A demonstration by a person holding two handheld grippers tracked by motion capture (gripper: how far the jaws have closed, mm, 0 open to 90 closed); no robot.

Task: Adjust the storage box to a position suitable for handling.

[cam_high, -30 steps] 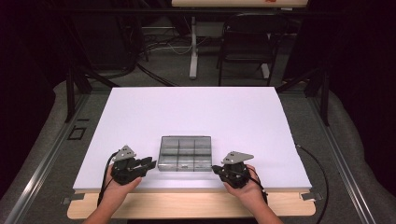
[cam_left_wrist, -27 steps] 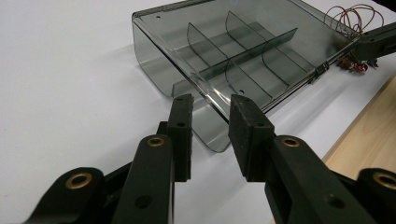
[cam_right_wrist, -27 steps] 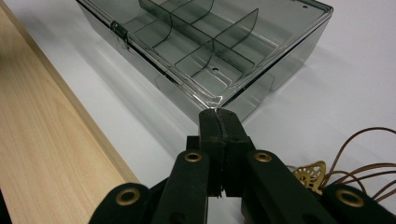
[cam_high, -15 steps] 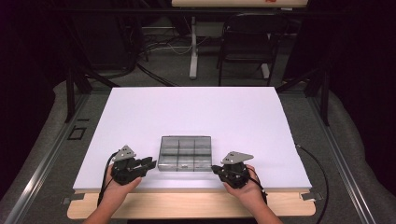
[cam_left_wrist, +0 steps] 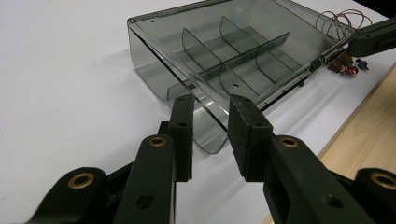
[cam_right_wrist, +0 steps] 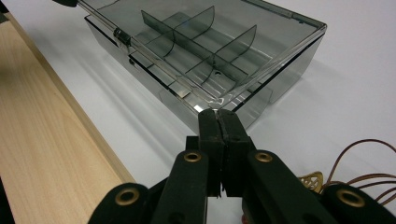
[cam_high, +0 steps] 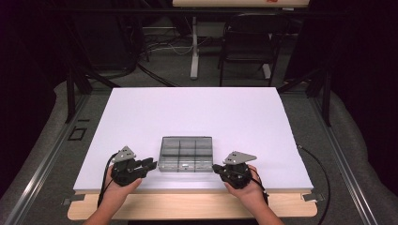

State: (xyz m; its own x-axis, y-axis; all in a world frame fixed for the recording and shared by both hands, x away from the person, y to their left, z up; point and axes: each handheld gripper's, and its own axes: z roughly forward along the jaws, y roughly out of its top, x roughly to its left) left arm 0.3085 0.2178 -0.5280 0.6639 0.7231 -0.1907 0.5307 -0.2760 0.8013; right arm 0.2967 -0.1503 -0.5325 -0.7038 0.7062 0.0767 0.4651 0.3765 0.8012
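Note:
A smoky clear plastic box [cam_high: 186, 153] with empty divided compartments and a shut lid lies near the front of the white table top [cam_high: 197, 108]. My left gripper [cam_high: 151, 164] rests at the box's left front corner. In the left gripper view its jaws [cam_left_wrist: 210, 105] stand a little apart, with the corner of the box [cam_left_wrist: 224, 42] just past the tips and no pad pressing on it. My right gripper [cam_high: 216, 167] lies at the right front corner. In the right gripper view it [cam_right_wrist: 218, 114] is shut, pads together, with its tips against the corner of the box [cam_right_wrist: 201, 37].
A wooden strip [cam_high: 187, 206] runs along the table's front edge under both hands. Behind the table stand a dark chair [cam_high: 248, 37] and a white table leg [cam_high: 194, 47], with cables on the floor. Most of the white top lies beyond the box.

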